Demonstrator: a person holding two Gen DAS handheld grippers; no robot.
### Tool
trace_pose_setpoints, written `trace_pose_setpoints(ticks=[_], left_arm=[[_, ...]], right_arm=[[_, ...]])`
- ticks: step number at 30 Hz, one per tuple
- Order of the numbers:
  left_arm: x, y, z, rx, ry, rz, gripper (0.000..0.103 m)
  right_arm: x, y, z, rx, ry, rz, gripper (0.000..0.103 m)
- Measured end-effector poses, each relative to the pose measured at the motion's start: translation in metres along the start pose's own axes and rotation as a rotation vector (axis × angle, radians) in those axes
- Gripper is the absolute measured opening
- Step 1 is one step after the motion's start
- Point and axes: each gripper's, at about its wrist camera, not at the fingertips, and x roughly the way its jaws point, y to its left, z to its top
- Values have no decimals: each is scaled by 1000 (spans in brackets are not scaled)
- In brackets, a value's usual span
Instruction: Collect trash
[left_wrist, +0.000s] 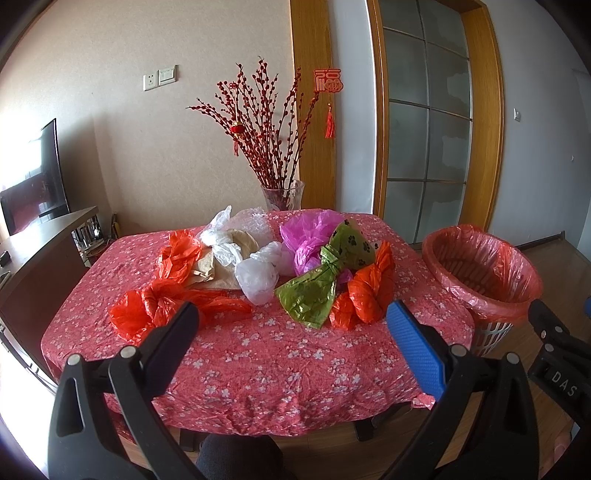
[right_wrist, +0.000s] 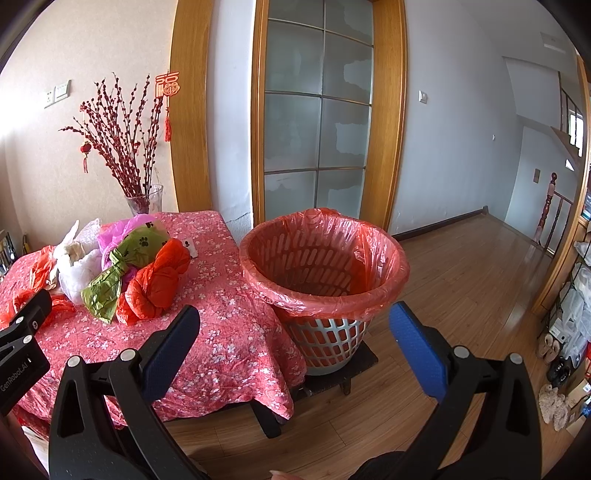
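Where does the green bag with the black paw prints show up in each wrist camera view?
Left wrist view: the green paw-print bag lies right of centre on the table, between a white bag and a knotted red bag.
Right wrist view: the same bag sits at left, mid-height, in the pile.
Shared landmark: the red-lined waste basket, far right in the left view, centre in the right view.

Table (left_wrist: 258, 369) in pink floral cloth, crumpled plastic bags (left_wrist: 255, 273) atop.
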Motion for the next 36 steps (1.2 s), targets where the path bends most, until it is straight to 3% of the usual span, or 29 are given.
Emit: trace_pose_setpoints(ticks=[10,15,18,22,30,33,36], left_arm=[[21,38,-7,-49,33,118,99],[28,76,-8,-90,41,222,99],[34,96,-8,-121,61,247,99],[43,116,-10,-155,96,241,99],[62,126,-11,-153,125,187,99],[67,126,-9,-150,123,163,99],[72,125,-4,-136,105,110,93]], right_arm=[[20,32,-3,-27,43,91,101],[35,65,7,-61,32,234,101],[48,83,14,-62,33,300,99],[82,106,20,-45,92,349,84],[134,136,13,-40,230,344,71],[148,143,5,-45,291,353,58],[149,141,-3,-37,308,368,55]])
